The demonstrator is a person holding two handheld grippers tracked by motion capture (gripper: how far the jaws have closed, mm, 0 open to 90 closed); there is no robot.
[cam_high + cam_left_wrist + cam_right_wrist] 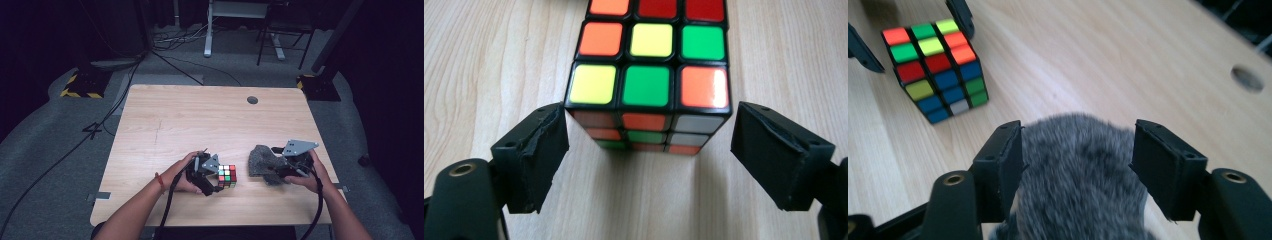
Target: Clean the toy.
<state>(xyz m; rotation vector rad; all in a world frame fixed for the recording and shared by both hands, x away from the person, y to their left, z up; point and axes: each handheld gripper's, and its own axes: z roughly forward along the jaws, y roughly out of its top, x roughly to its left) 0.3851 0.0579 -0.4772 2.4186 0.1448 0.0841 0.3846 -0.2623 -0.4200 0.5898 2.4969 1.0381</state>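
A scrambled colour cube (228,176) rests on the wooden table (200,120) near its front edge. My left gripper (218,178) stands open around it. In the left gripper view the cube (649,80) sits between the jaws of the left gripper (649,120); the left pad is at the cube's corner and the right pad is a little off it. A grey fuzzy cloth (261,162) lies to the right. My right gripper (277,169) holds its right edge. In the right gripper view the jaws of the right gripper (1078,145) press both sides of the cloth (1078,175).
The table has a round cable hole (252,100) at the back right, also seen as the hole (1247,79). The cube (935,67) stands left of the cloth. Cables and stand legs (207,40) lie on the floor beyond the table.
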